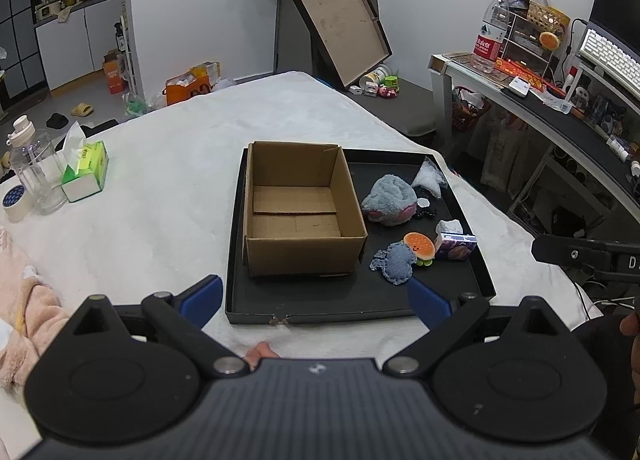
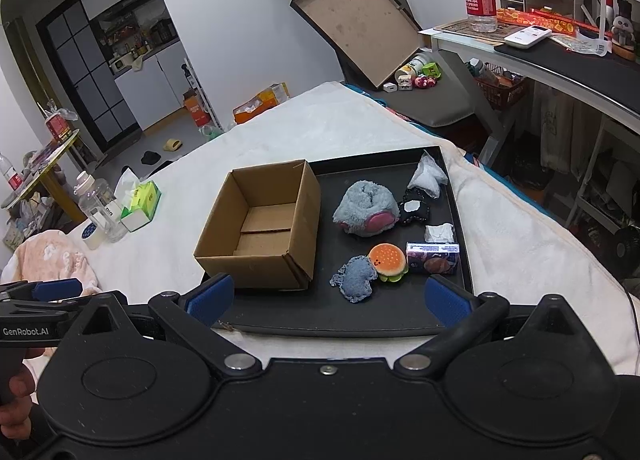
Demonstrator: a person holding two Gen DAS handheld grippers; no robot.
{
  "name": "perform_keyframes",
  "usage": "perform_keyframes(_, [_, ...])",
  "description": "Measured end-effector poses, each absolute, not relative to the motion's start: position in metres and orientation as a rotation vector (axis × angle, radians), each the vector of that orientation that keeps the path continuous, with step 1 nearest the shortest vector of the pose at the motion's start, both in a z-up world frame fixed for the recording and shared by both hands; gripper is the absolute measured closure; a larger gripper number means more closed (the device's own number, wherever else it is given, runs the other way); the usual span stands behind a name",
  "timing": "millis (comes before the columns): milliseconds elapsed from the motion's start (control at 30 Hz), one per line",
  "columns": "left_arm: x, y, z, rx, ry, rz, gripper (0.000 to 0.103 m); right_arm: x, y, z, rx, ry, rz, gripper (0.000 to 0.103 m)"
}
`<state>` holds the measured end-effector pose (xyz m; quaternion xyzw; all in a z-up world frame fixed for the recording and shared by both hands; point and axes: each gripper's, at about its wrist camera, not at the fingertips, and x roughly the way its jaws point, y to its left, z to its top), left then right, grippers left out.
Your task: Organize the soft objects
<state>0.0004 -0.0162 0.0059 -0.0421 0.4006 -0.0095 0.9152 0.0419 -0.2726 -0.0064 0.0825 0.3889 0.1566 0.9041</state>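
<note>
An empty cardboard box [image 1: 296, 208] [image 2: 260, 226] stands on the left half of a black tray [image 1: 320, 300] [image 2: 340, 312]. To its right lie a grey plush [image 1: 390, 200] [image 2: 366, 209], a denim soft toy [image 1: 396, 262] [image 2: 355, 278], a burger toy [image 1: 419, 246] [image 2: 388, 260], a purple tissue pack [image 1: 456, 246] [image 2: 434, 258], a black-and-white item [image 2: 414, 210] and a clear bag [image 1: 430, 180] [image 2: 426, 178]. My left gripper [image 1: 316, 302] hangs open over the tray's near edge. My right gripper [image 2: 328, 300] is open too, holding nothing, just short of the denim toy.
The tray rests on a white blanket [image 1: 160, 180] [image 2: 280, 140]. At the left stand a green tissue box [image 1: 86, 172] [image 2: 140, 206], a clear bottle [image 1: 36, 172] [image 2: 98, 204] and a tape roll [image 1: 16, 202]. A pink cloth [image 2: 52, 256] lies near left. A desk [image 1: 560, 116] is on the right.
</note>
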Motion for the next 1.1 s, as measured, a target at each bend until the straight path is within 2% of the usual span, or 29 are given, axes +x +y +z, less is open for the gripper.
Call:
perform_keyframes(600, [0.002, -0.016, 0.005, -0.093, 0.821, -0.025, 0.005, 0.041, -0.273, -0.009, 0.174, 0.806, 0.318, 0.000])
perform_keyframes(1100, [0.028, 0.016, -0.005, -0.102, 0.878, -0.002, 0.005, 0.058, -0.274, -0.026, 0.182, 0.834, 0.295, 0.000])
